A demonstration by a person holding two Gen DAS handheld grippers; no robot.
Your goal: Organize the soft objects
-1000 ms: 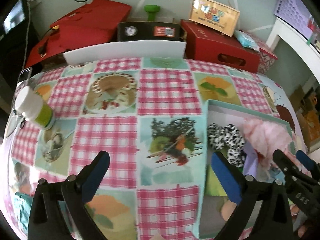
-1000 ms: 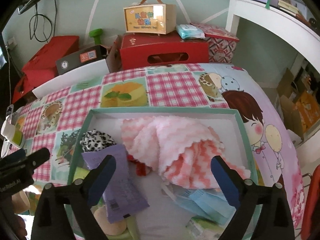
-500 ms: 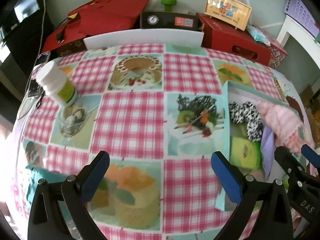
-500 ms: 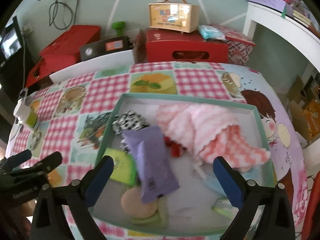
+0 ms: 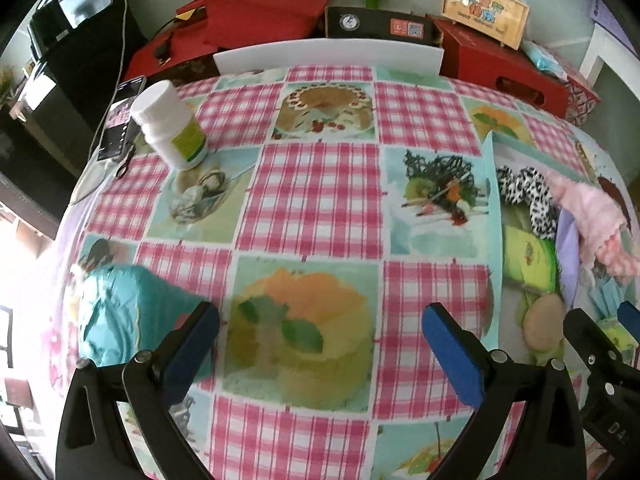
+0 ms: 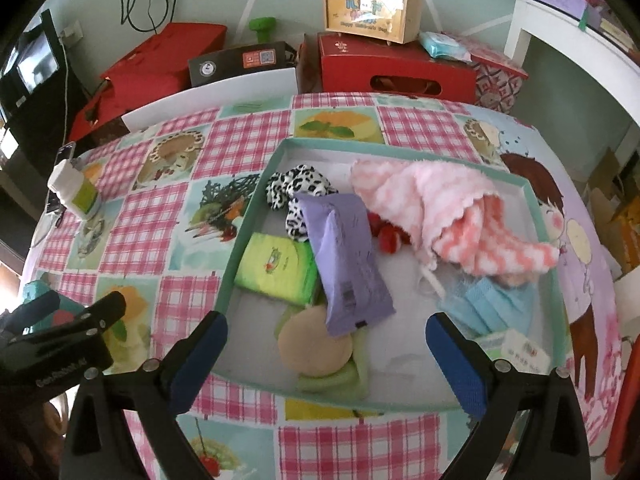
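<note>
A teal-rimmed box (image 6: 256, 184) (image 5: 491, 184) on the checked tablecloth holds a pink fluffy cloth (image 6: 448, 204) (image 5: 592, 216), a black-and-white spotted scrunchie (image 6: 296, 188) (image 5: 524, 188), a purple packet (image 6: 344, 264), a green packet (image 6: 276, 268) (image 5: 528, 260), a beige round puff (image 6: 316, 344) (image 5: 544, 324) and blue face masks (image 6: 492, 304). My right gripper (image 6: 326, 356) hovers open over the box's near edge, holding nothing. My left gripper (image 5: 320, 344) is open above bare tablecloth, left of the box. A teal soft item (image 5: 120, 312) (image 6: 32, 290) lies by its left finger.
A white bottle with a green label (image 5: 172, 128) (image 6: 76, 192) stands at the table's far left, beside a phone (image 5: 120, 116). Red boxes (image 6: 392, 68), a black case (image 5: 376, 26) and a wooden music box (image 6: 372, 10) line the wall behind. A white shelf (image 6: 576, 36) is at right.
Both grippers have pulled back and risen; the left one swung left away from the box, bringing the teal item into view. Box contents look unmoved. Both stay open.
</note>
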